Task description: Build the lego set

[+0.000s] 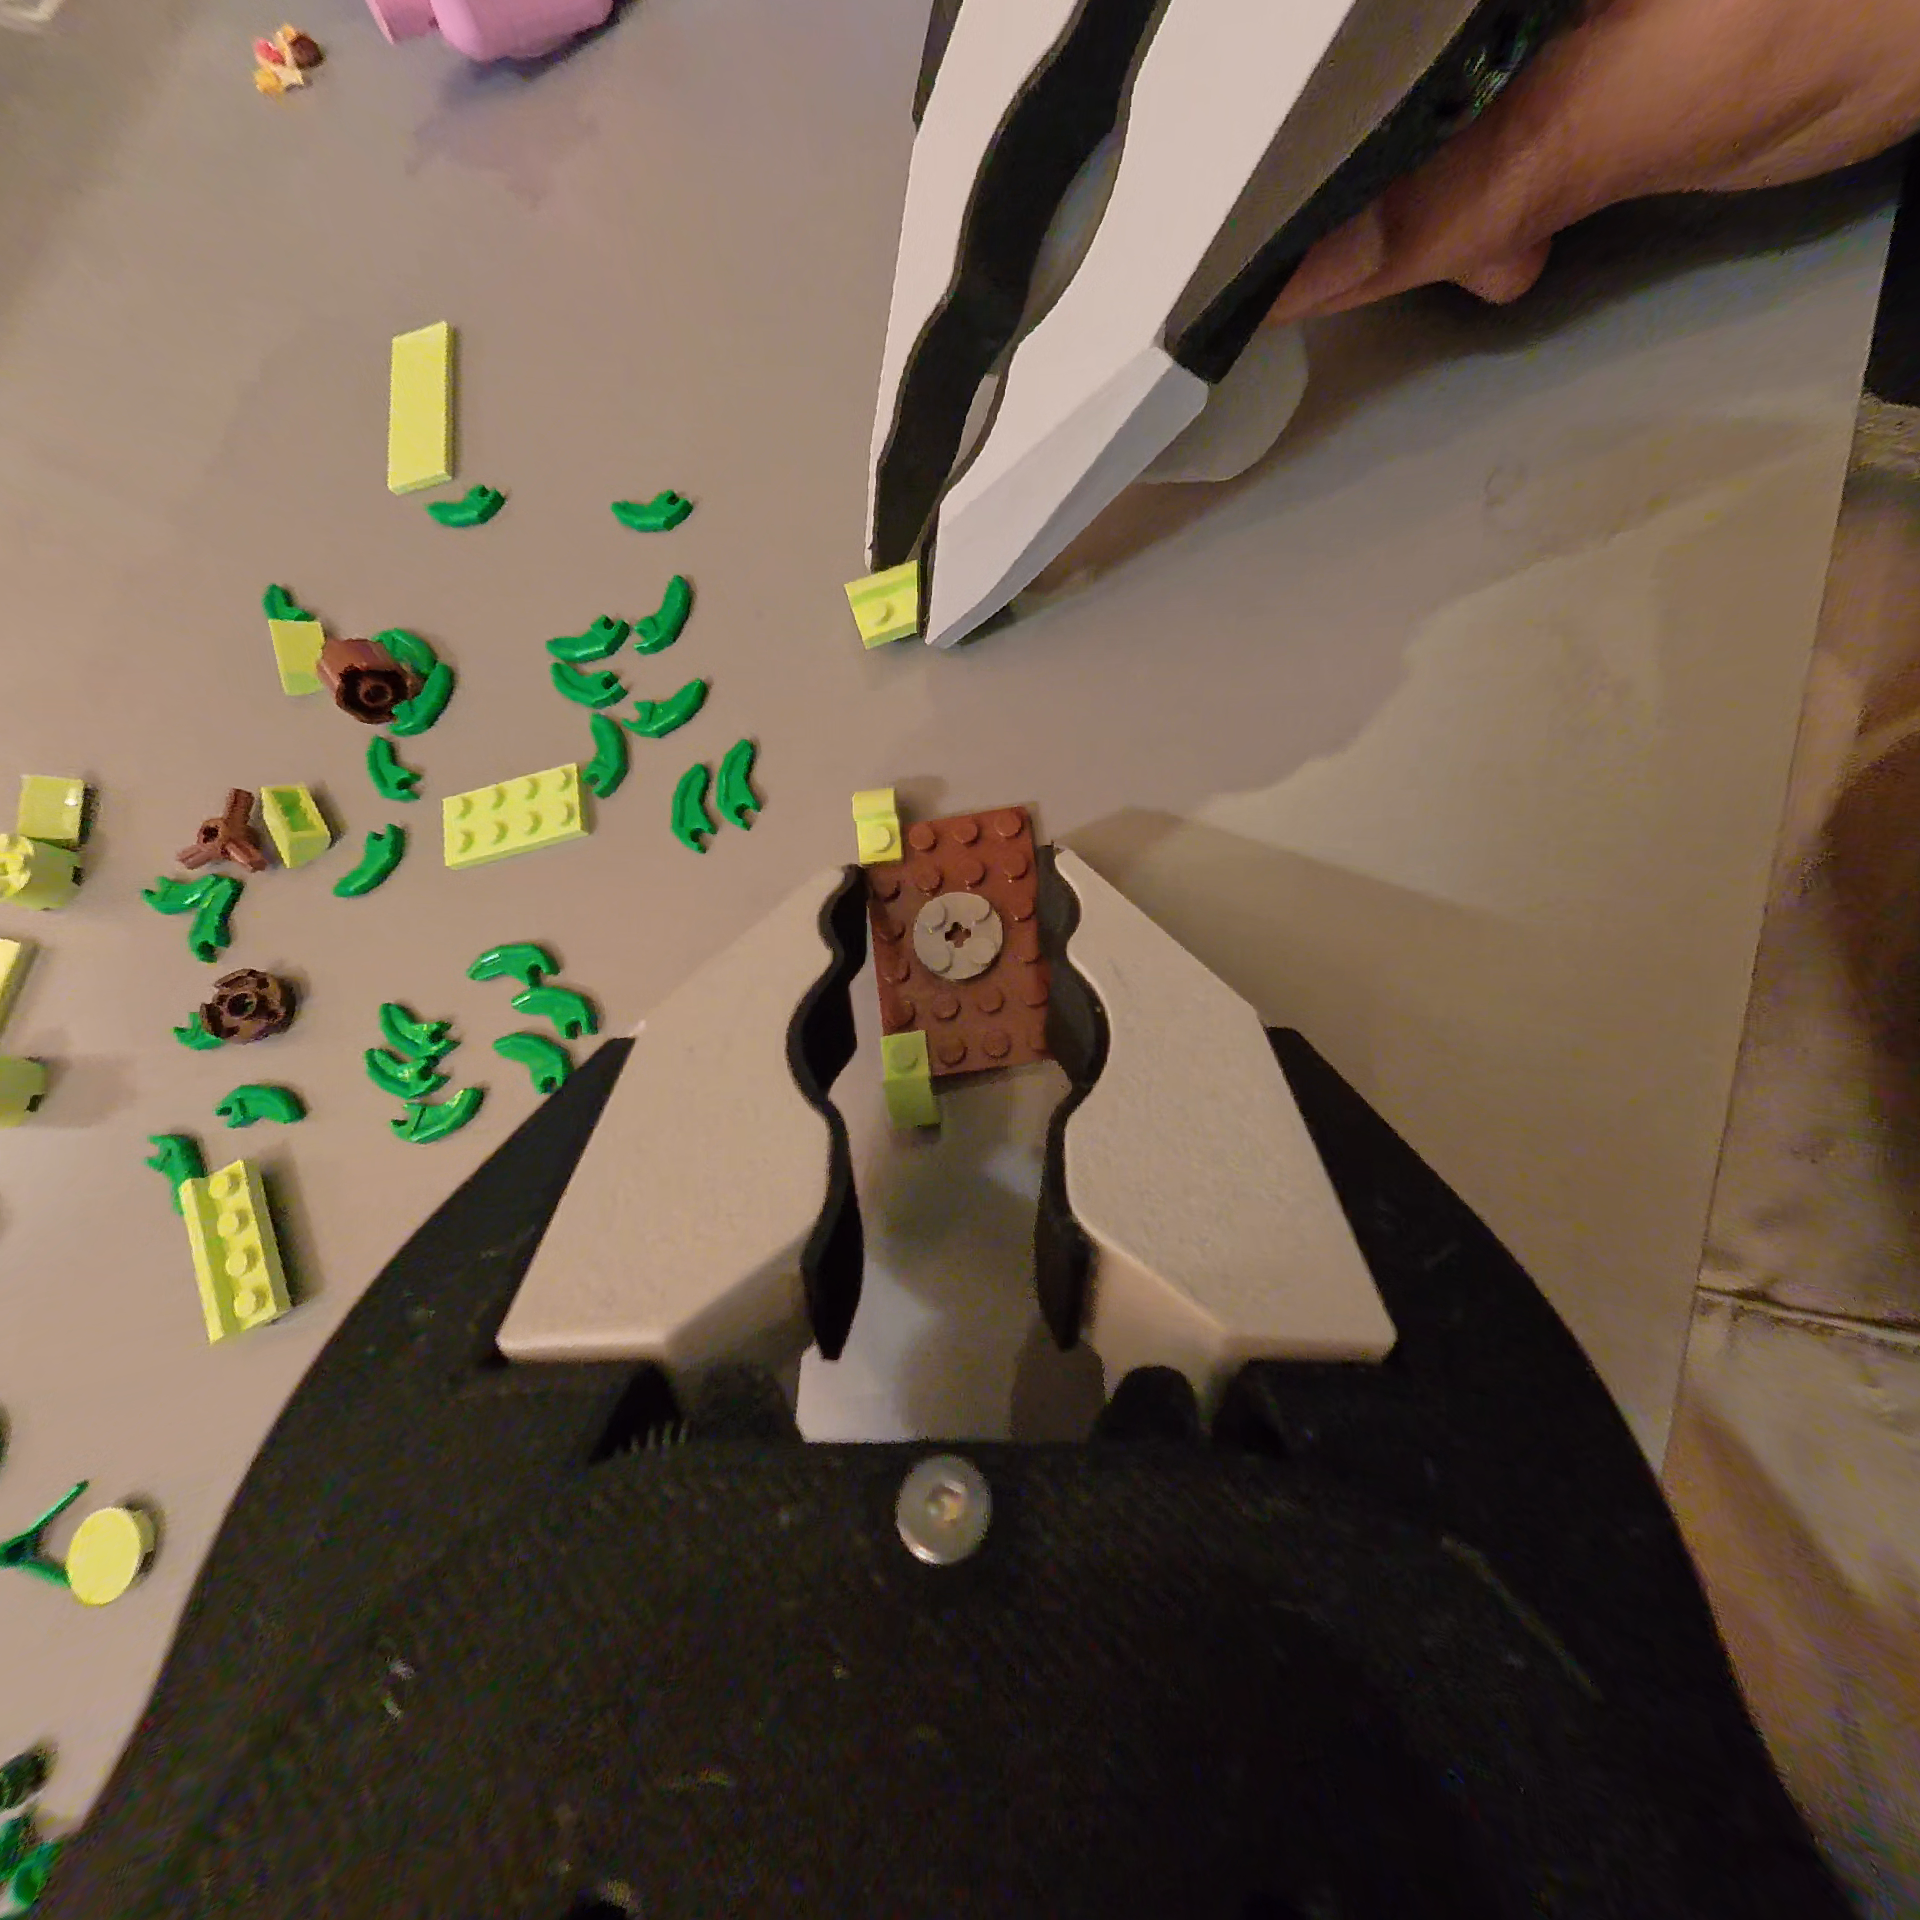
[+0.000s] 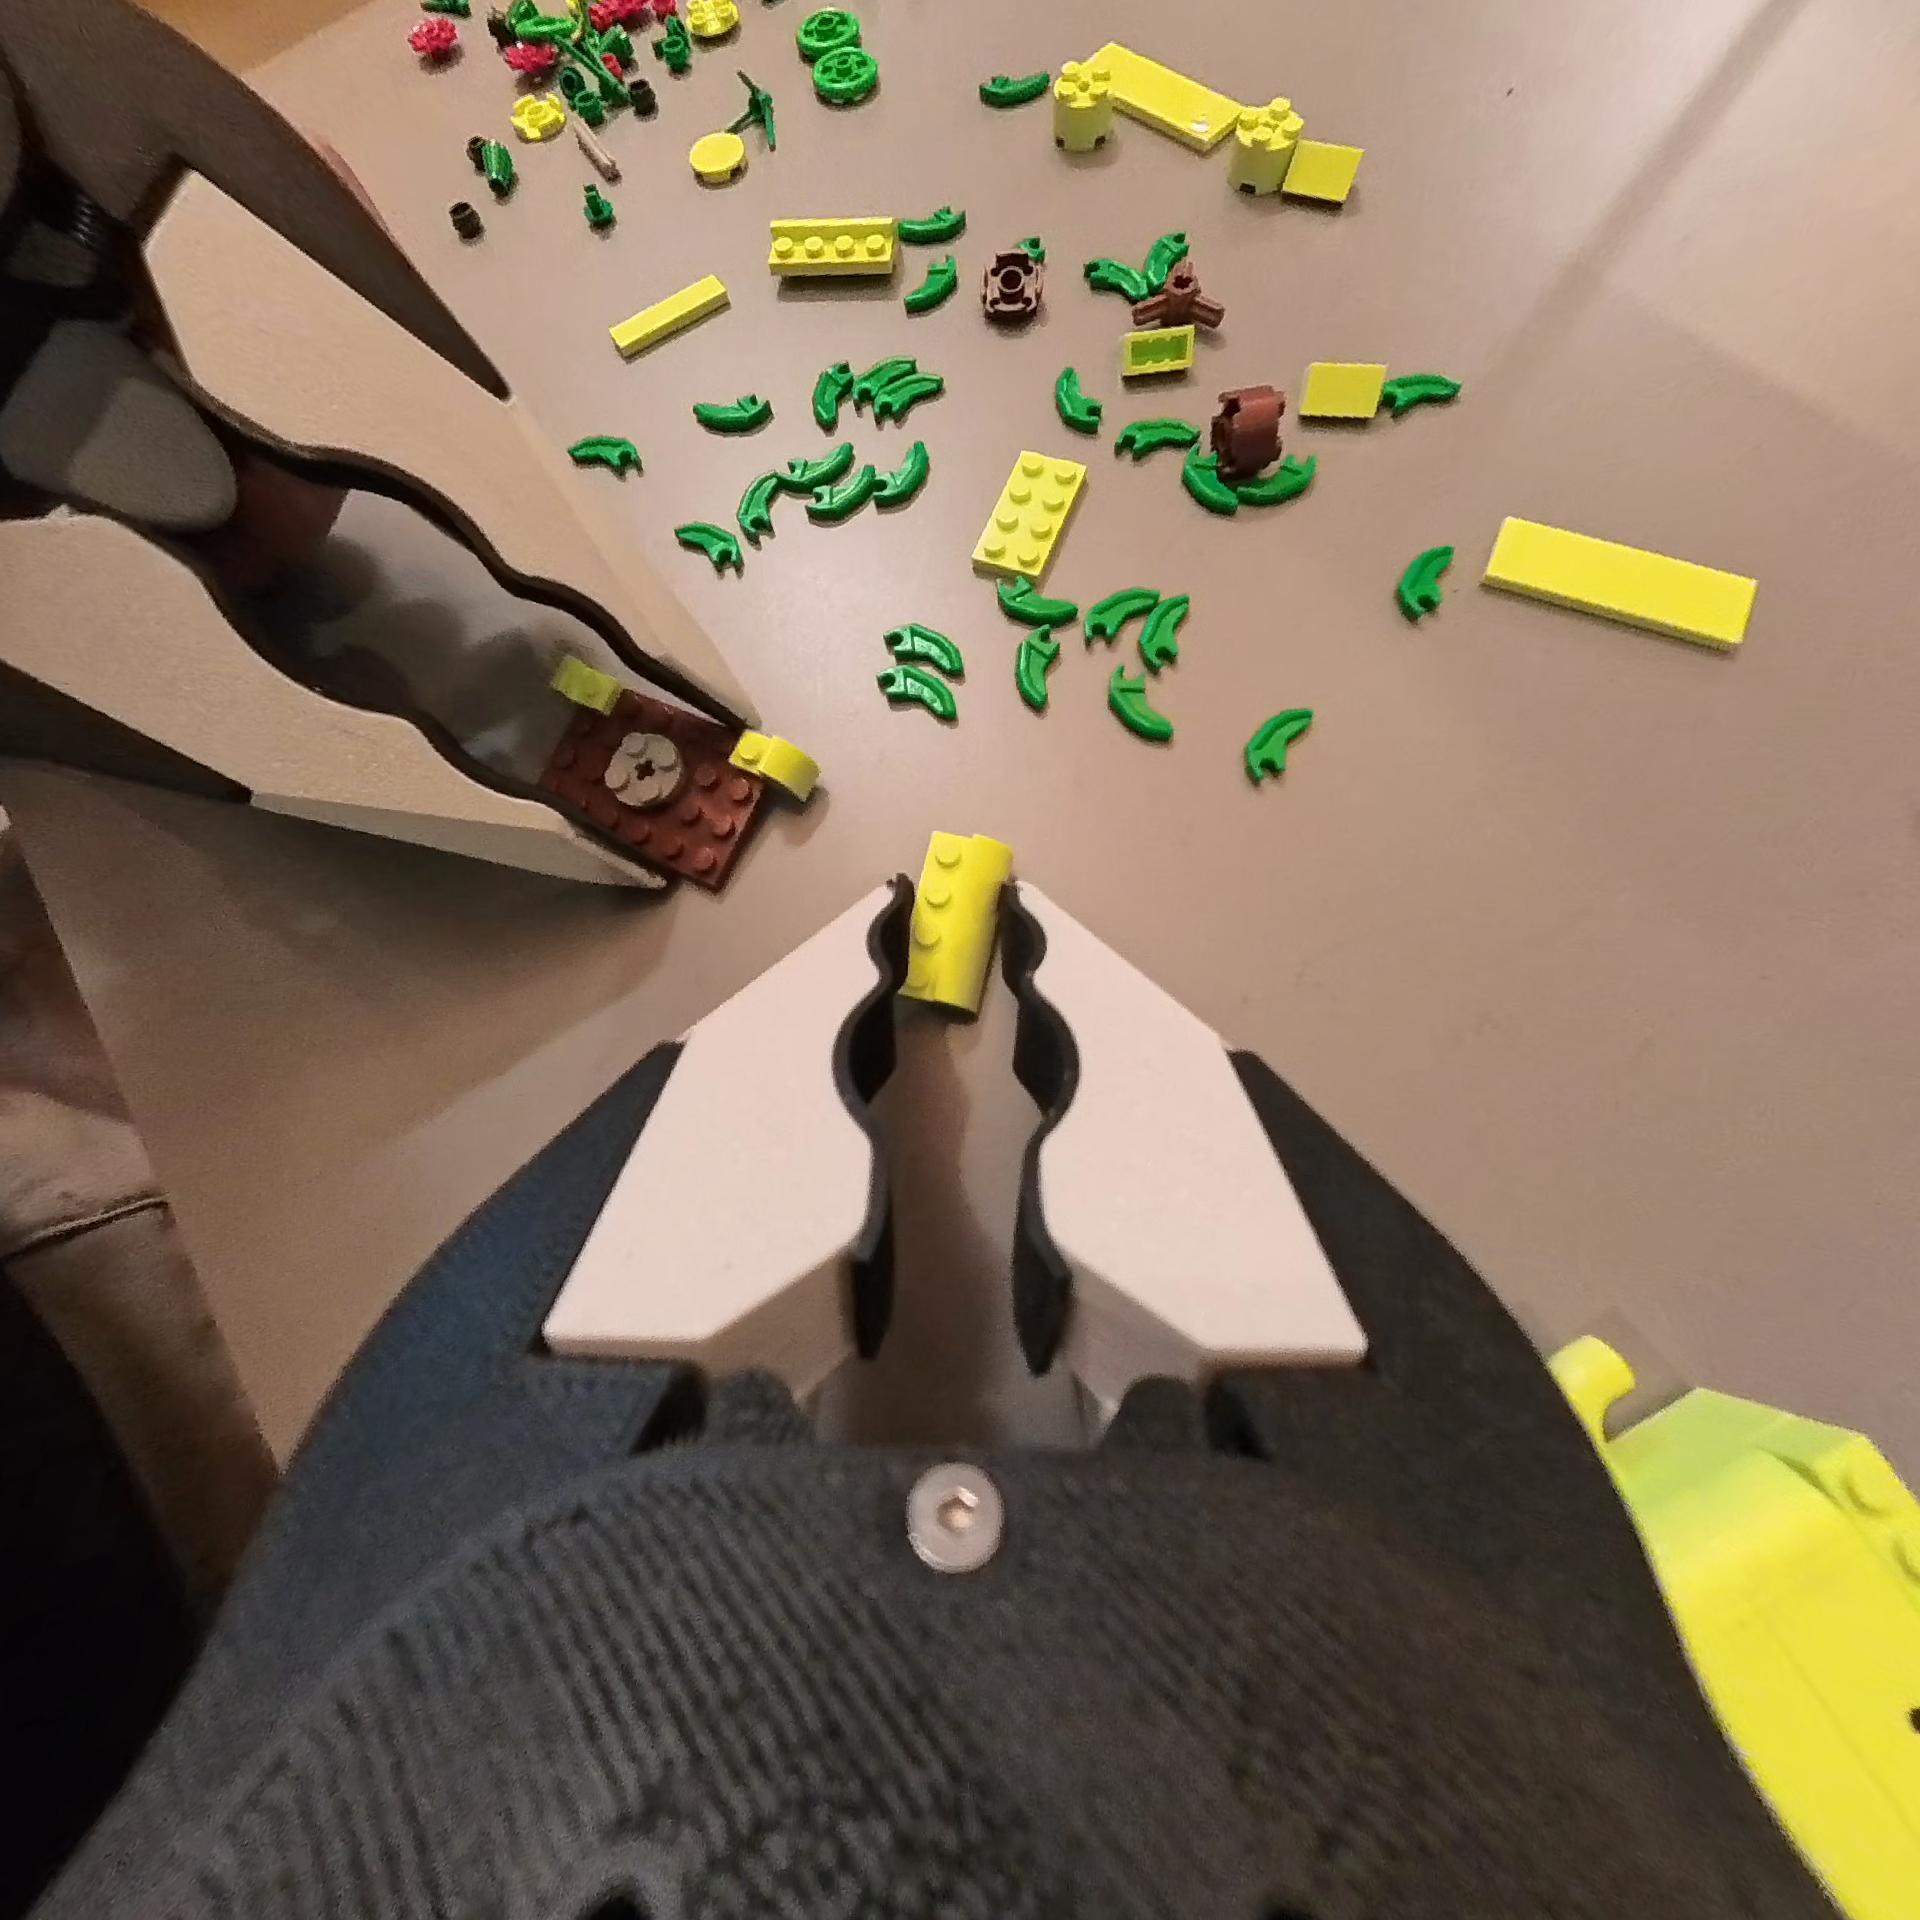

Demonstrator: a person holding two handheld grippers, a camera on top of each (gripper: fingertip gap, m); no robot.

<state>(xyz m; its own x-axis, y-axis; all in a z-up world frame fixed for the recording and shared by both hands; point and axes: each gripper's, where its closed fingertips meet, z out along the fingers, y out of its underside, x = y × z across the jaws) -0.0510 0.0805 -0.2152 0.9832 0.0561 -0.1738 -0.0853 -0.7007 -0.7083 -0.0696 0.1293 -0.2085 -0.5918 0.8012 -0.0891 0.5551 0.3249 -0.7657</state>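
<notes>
The right gripper (image 2: 954,894) is clamped on a lime curved brick (image 2: 951,920), the fingertips pinching its long sides so that its long axis runs straight out along the fingers, with the far end poking past the tips. The left gripper (image 1: 956,894) is closed across the short width of a brown studded plate (image 1: 961,940), holding it close over the grey table (image 1: 1351,935); the plate carries a grey round piece (image 1: 957,938) at its centre and a small lime curved piece at each of two corners along one long edge (image 1: 876,826), (image 1: 909,1075). From the right wrist view the plate (image 2: 665,805) lies ahead and to the left of the held brick, near but not touching, its free end turned toward the right gripper. The next move, as I judge it, turns on swinging the brick leftward and lining it up with a bare edge of the plate. The loose green leaf pieces (image 2: 831,488) and lime plates (image 2: 1029,514) lie farther off, beyond both grippers.
</notes>
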